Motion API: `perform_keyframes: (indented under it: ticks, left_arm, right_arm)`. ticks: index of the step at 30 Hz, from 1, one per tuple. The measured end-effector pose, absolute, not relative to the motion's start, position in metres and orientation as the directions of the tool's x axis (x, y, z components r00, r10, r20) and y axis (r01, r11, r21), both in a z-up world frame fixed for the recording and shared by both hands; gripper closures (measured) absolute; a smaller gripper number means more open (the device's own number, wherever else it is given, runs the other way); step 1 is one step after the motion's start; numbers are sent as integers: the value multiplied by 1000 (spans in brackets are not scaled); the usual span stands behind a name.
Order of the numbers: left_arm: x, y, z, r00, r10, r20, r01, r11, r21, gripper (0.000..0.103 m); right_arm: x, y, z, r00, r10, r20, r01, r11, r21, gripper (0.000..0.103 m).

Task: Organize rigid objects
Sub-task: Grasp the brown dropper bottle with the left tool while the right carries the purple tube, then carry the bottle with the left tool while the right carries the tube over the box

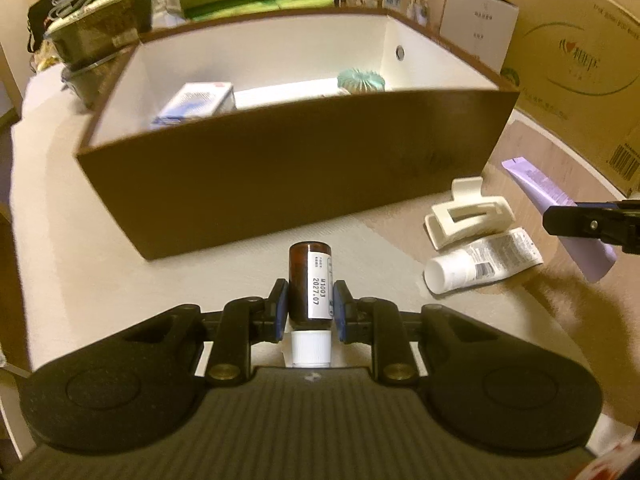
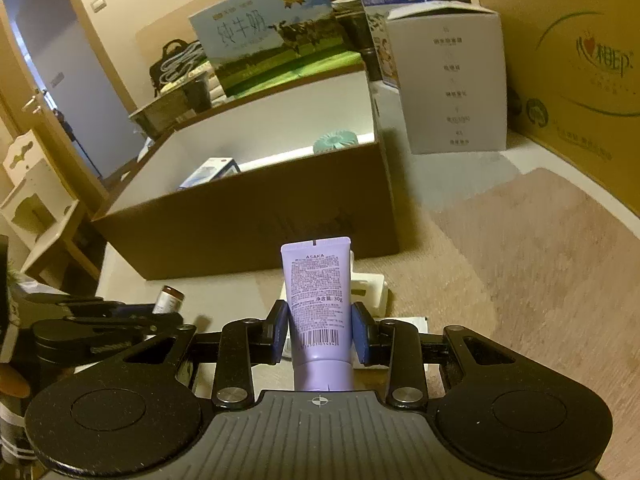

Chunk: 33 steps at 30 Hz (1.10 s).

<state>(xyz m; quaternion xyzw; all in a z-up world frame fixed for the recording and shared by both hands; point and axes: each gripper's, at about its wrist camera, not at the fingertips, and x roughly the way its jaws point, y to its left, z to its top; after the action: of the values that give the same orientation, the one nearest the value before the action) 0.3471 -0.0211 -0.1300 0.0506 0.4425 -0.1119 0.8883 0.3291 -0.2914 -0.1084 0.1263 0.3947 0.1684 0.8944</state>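
My left gripper is shut on a small brown bottle with a white cap, held in front of the brown box. My right gripper is shut on a purple tube, also in front of the box. The tube also shows in the left wrist view, and the bottle in the right wrist view. Inside the box lie a blue-white carton and a teal ribbed disc.
A cream hair claw and a white tube lie on the surface right of the bottle. Milk cartons, a white box and a large cardboard box stand behind and right.
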Motion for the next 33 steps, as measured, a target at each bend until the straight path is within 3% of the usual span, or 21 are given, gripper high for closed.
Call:
perform_keyframes:
  ticks: [21, 33]
  left_arm:
    - [384, 5, -38, 714, -154, -683, 238, 971, 29, 82]
    - [439, -5, -31, 704, -154, -694, 254, 966, 42, 82]
  right_arm:
    - [363, -274, -50, 675, 456, -580, -349, 890, 293, 69]
    - [424, -249, -36, 671, 463, -578, -394, 884, 251, 69]
